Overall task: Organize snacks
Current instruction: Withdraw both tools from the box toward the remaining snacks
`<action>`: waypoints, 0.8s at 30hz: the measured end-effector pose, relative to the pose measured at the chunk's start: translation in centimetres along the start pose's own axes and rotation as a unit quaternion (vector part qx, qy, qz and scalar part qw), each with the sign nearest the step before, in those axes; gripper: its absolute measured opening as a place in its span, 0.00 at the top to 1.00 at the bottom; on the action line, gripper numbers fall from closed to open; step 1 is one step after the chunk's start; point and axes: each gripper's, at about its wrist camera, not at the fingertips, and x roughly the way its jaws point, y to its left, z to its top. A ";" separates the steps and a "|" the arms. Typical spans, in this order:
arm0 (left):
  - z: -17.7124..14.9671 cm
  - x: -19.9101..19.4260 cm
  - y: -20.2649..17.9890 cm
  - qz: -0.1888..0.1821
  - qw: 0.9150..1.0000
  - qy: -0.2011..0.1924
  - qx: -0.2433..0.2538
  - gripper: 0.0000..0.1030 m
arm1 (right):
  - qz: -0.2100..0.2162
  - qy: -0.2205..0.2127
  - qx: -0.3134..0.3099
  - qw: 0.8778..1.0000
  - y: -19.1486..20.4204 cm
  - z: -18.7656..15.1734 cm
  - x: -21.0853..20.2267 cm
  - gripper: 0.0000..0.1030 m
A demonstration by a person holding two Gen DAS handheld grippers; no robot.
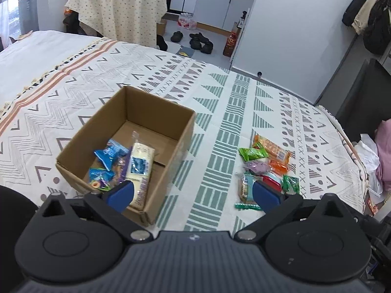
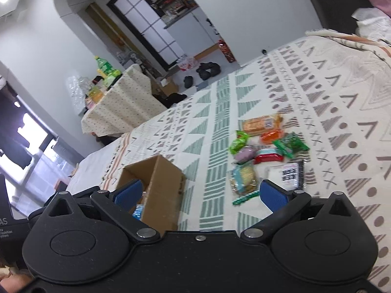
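Note:
An open cardboard box (image 1: 146,112) (image 2: 166,180) sits on the patterned bedspread (image 1: 220,112) (image 2: 220,112). Inside it lie blue snack packets (image 1: 110,155) and a long white packet (image 1: 140,168). To the box's right is a loose pile of snacks (image 1: 266,166) (image 2: 264,151): orange, green, purple and red packets, a biscuit pack (image 2: 243,178) and a white packet (image 2: 286,173). My left gripper (image 1: 195,193) is open above the near edge, between the box and the pile. My right gripper (image 2: 201,194) is open too, holding nothing, tilted over the same gap.
The bedspread runs far to the left and beyond the box. Past the bed stand a cloth-covered table (image 1: 122,7) with bottles and packs, shoes (image 1: 200,41) on the floor, and a white wall (image 1: 293,24). Pink and white laundry (image 1: 381,161) lies at the bed's right edge.

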 end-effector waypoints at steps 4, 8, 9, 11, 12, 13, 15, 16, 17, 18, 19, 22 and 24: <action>-0.2 0.9 -1.0 -0.003 1.000 0.004 0.006 0.00 | -0.010 -0.001 0.016 1.000 -1.4 0.1 0.1 0.00; -0.3 1.7 -1.8 -0.022 1.000 0.006 0.008 0.00 | -0.028 0.006 0.034 0.999 -2.8 0.1 0.7 0.00; -0.3 1.9 -2.0 -0.026 1.000 0.006 0.008 0.00 | -0.031 0.006 0.038 0.999 -3.1 0.2 0.7 0.00; -0.3 2.3 -2.2 -0.032 0.999 0.004 0.005 0.00 | -0.035 0.004 0.049 0.998 -3.8 0.3 0.8 0.00; -0.3 2.5 -2.4 -0.031 0.999 0.002 0.006 0.00 | -0.038 0.003 0.055 0.998 -4.0 0.4 0.8 0.00; -0.4 2.7 -2.5 -0.029 1.000 0.000 0.007 0.00 | -0.040 0.002 0.060 0.997 -4.3 0.4 0.8 0.00; -0.4 3.2 -2.8 -0.027 1.000 0.001 0.012 0.00 | -0.045 0.001 0.067 0.997 -4.7 0.4 1.0 0.00; -0.4 3.5 -2.9 -0.029 0.999 0.005 0.013 0.00 | -0.049 0.002 0.069 0.996 -4.8 0.4 1.1 0.00; -0.3 3.9 -3.0 -0.034 0.999 0.009 0.012 0.00 | -0.052 0.002 0.070 0.996 -5.0 0.4 1.2 0.00; -0.3 4.2 -3.1 -0.036 0.999 0.013 0.011 0.00 | -0.055 0.003 0.072 0.996 -5.1 0.4 1.3 0.00; -0.3 4.6 -3.1 -0.035 0.999 0.018 0.012 0.00 | -0.057 0.003 0.074 0.996 -5.3 0.3 1.3 0.00; -0.3 5.9 -3.5 -0.033 0.999 0.040 0.018 0.00 | -0.068 0.003 0.082 0.994 -5.9 0.3 1.6 0.00; -0.4 6.6 -3.7 -0.032 0.998 0.052 0.020 0.00 | -0.077 0.002 0.091 0.993 -6.3 0.3 1.7 0.00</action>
